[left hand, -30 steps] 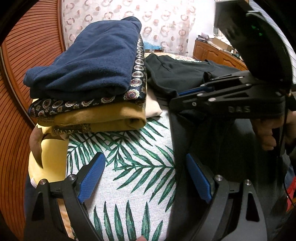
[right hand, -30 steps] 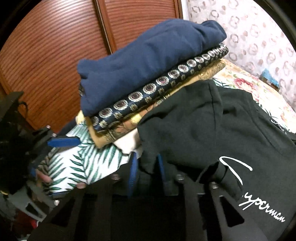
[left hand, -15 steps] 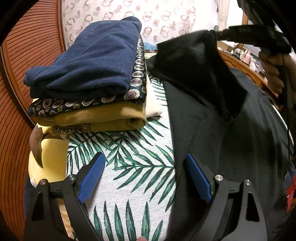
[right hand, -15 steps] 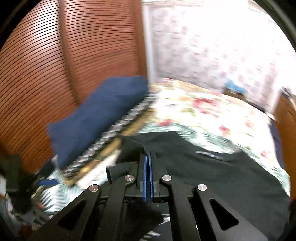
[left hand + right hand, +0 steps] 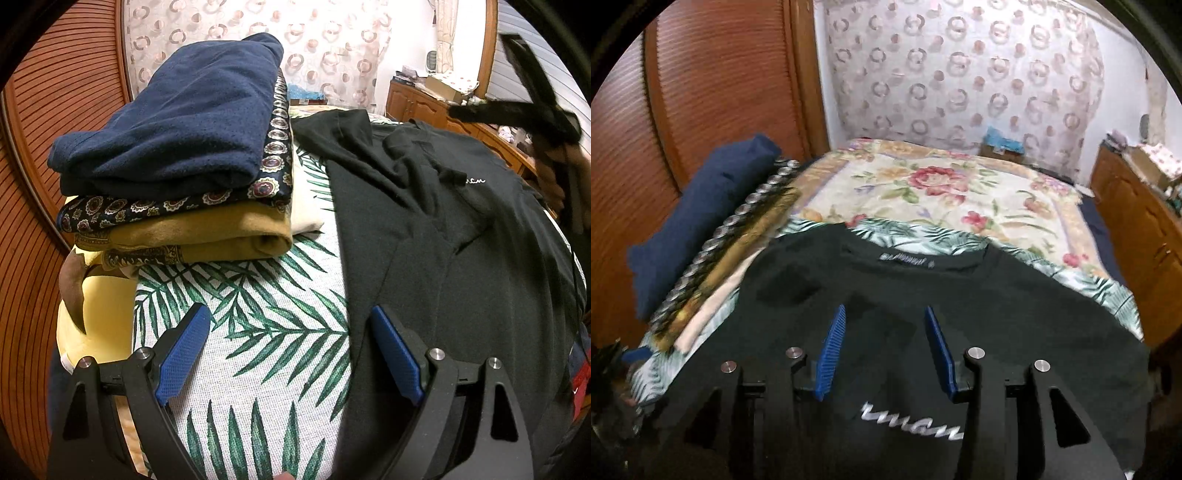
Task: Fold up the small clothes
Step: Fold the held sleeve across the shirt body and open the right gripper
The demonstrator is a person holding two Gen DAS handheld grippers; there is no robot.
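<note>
A black T-shirt (image 5: 461, 251) with white script lettering lies on the palm-leaf cloth (image 5: 266, 317), its left sleeve folded in over the chest. It also shows in the right wrist view (image 5: 960, 295), collar at the far side. My left gripper (image 5: 288, 343) is open and empty, low over the cloth at the shirt's left edge, its right finger over the black fabric. My right gripper (image 5: 884, 332) is open and empty above the shirt's chest; in the left wrist view it (image 5: 517, 114) is raised at the upper right.
A stack of folded clothes (image 5: 184, 147), navy on top, then patterned and mustard pieces, stands left of the shirt and shows in the right wrist view (image 5: 701, 229). A wooden slatted door (image 5: 720, 92) is behind it. A floral bedspread (image 5: 942, 192) lies beyond; wooden cabinets (image 5: 1137, 221) at right.
My right gripper carried the shirt's sleeve up and across, laid it over the chest, opened and let go, then lifted away. My left gripper stayed still and open.
</note>
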